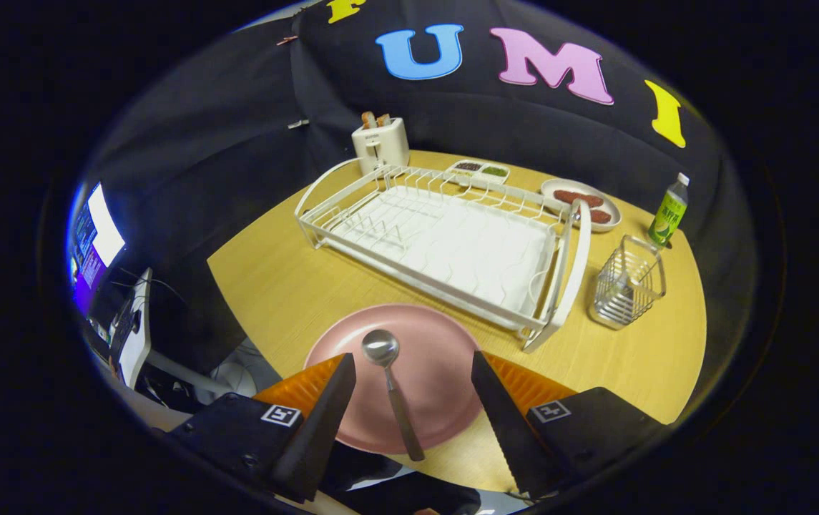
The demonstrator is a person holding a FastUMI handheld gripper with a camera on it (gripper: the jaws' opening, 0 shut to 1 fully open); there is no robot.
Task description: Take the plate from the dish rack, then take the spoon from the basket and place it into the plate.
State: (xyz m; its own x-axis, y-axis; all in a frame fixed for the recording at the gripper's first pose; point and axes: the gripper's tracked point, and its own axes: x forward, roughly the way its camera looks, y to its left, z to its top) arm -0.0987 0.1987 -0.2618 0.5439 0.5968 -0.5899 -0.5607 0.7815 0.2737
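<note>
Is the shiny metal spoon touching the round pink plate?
Touching. The gripper view shows the metal spoon lying on the pink plate, between the open gripper fingers, which stand clear of it.

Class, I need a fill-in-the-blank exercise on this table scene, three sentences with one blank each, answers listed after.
1. The spoon lies on the pink ____.
2. The tool is ____, its fingers either side of the spoon, not touching it.
3. The wire basket stands beside the white dish ____, near the green bottle.

Missing words: plate; open; rack
</note>
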